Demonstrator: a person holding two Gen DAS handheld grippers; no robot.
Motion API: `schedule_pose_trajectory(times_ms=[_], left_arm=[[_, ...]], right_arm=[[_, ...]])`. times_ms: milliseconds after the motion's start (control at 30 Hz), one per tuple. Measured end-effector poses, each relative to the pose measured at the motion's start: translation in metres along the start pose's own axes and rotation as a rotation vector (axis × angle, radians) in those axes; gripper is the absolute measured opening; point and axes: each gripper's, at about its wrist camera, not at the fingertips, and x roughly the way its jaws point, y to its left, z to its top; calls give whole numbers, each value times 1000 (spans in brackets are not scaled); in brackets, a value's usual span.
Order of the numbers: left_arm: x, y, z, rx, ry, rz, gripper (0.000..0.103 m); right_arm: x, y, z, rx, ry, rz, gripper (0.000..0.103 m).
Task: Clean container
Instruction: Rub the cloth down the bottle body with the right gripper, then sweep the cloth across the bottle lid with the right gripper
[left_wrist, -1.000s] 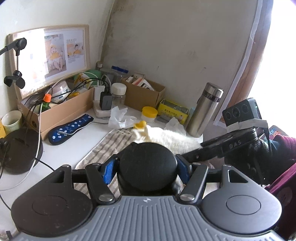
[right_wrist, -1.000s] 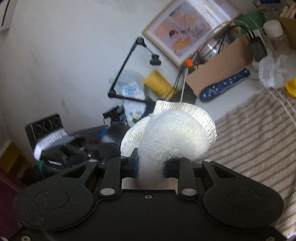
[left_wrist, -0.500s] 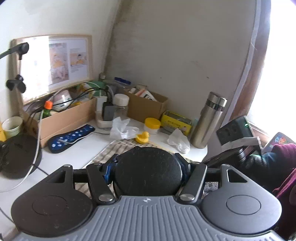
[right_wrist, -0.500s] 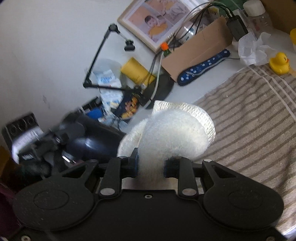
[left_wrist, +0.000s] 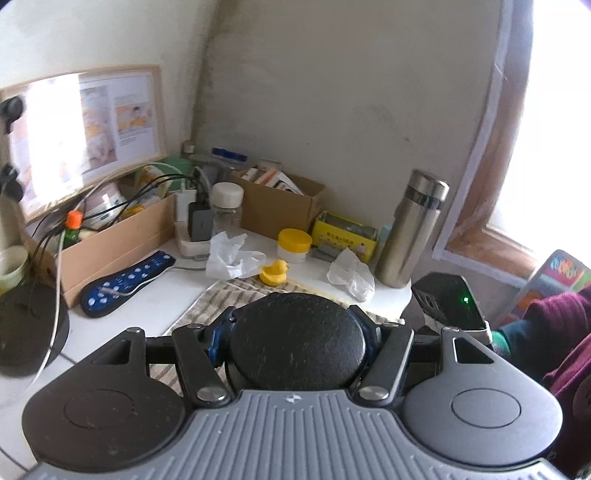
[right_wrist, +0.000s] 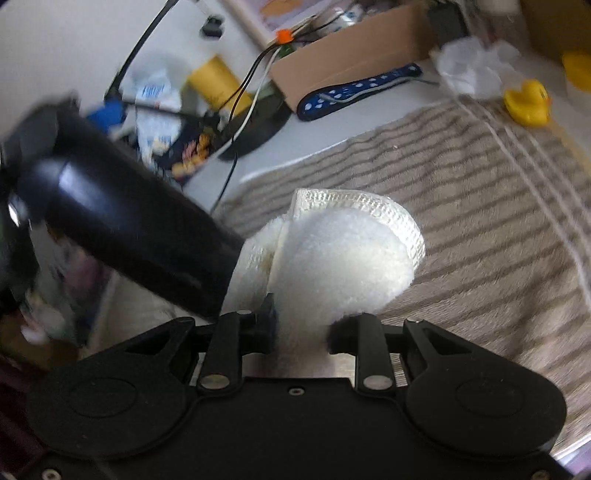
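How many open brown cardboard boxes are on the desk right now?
2. One long brown cardboard box sits at left beneath the framed picture; a smaller brown cardboard box stands against the back wall. Clutter may hide others.

The striped towel (right_wrist: 461, 206) lies bare ahead; rubber duck (left_wrist: 273, 272), crumpled tissue (left_wrist: 229, 254), steel flask (left_wrist: 412, 229) and cardboard boxes (left_wrist: 118, 240) crowd its far edge.

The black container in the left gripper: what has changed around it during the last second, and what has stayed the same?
The black container has come close beside the white cloth. The left gripper stays shut on it and the right gripper on the cloth. The yellow duck and steel flask have not moved.
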Motion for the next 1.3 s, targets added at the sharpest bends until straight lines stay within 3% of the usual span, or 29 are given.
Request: schedule_pose_trajectory(times_ms=[200, 300, 600, 733, 967, 1033, 1067, 1300], left_arm=[[17, -18, 13, 116, 69, -7, 62], [20, -22, 16, 119, 89, 13, 62], [11, -28, 25, 33, 100, 69, 74], [1, -34, 23, 22, 136, 146, 74], [-5, -32, 18, -146, 179, 193, 74], [-6, -31, 16, -95, 173, 176, 73], [-7, -30, 16, -58, 173, 161, 65], [-12, -22, 10, 228, 174, 44, 63]], right_arm=[[-23, -11, 4, 67, -52, 55, 24], [-39, -18, 6, 120, -97, 100, 24], [-76, -17, 20, 154, -195, 198, 24], [-81, -9, 23, 121, -193, 196, 24], [-83, -4, 24, 120, -205, 222, 24], [-80, -2, 23, 117, -197, 225, 24], [-79, -2, 22, 116, -193, 228, 24], [-91, -9, 23, 145, -226, 287, 24]])
